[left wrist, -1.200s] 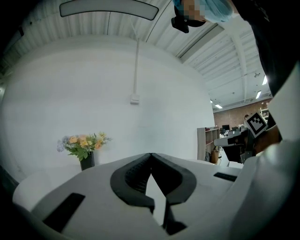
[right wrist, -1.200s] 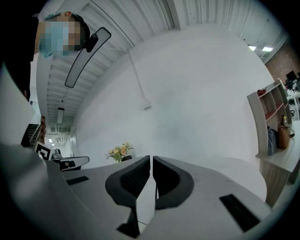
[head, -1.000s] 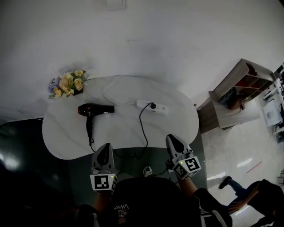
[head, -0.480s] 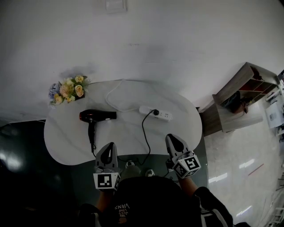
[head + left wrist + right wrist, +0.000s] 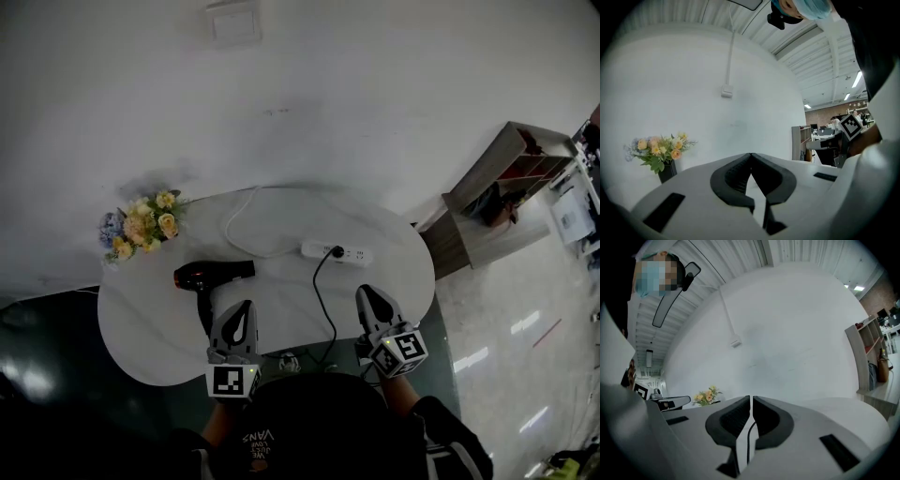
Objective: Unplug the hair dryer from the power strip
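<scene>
A black hair dryer (image 5: 214,275) lies on the white oval table (image 5: 384,253), left of the middle. Its black cord (image 5: 323,300) runs over the near edge and loops up to a plug in the white power strip (image 5: 337,253) at the table's middle right. My left gripper (image 5: 235,322) hovers at the near edge just right of the dryer's handle, jaws shut and empty. My right gripper (image 5: 369,307) is also shut with nothing in it, at the near edge below the strip. In the right gripper view the cord (image 5: 749,439) shows through the slit between the jaws.
A pot of yellow and pink flowers (image 5: 139,224) stands at the table's far left edge, flowers (image 5: 658,149) also showing in the left gripper view. The strip's white lead (image 5: 246,217) loops toward the wall. A wooden shelf unit (image 5: 497,197) stands to the right.
Both grippers and the head have moved forward toward the table; the grippers now reach over its near edge. Both jaws stay shut.
</scene>
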Available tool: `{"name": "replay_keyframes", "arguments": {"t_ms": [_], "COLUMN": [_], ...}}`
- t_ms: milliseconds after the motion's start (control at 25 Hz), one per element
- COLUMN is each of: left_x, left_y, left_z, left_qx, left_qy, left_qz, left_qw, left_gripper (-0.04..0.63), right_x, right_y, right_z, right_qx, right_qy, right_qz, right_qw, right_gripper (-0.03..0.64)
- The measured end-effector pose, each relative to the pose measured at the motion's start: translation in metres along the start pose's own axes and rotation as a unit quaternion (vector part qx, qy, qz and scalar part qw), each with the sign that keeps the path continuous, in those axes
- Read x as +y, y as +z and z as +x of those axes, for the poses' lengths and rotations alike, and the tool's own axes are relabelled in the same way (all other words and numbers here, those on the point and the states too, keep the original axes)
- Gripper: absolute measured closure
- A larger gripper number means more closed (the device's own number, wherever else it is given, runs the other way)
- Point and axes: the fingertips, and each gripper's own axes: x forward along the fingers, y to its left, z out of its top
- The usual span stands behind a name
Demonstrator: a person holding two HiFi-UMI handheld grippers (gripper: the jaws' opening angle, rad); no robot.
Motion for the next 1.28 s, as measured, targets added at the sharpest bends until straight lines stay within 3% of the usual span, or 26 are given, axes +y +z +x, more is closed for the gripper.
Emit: {"name": "replay_keyframes", "arguments": {"t_ms": [280,560,760,1040,1280], "left_x": [0.015,0.002,-0.011,-0.029,-0.05], "left_y": [-0.006,-0.003,-0.016,-0.047,-0.076], "left_z": [0.028,0.071,0.107,0.159,0.19], "left_qx": [0.003,-0.004,0.021,0.077,0.111], "left_qy": [-0.051,-0.072,-0.073,-0.096,-0.147], "left_qz": [0.017,0.028,0.071,0.141,0.182], "left_qw": [0.9986,0.997,0.9945,0.9824,0.9658], "left_gripper": [0.577,0.577,0.577,0.577,0.575], "right_x": [-0.006,-0.021,-0.043,-0.068,-0.078], "right_y": [-0.006,-0.001,-0.005,-0.019,-0.03], "right_z": [0.012,0.035,0.047,0.063,0.08], "right_qx": [-0.007,-0.004,0.021,0.065,0.085], "right_qy": [-0.043,-0.025,-0.005,0.019,0.034], "right_qz": [-0.009,-0.001,0.003,-0.002,-0.009], "right_qw": [0.999,1.0,1.0,0.998,0.996], "right_gripper": [0.571,0.571,0.571,0.571,0.571]}}
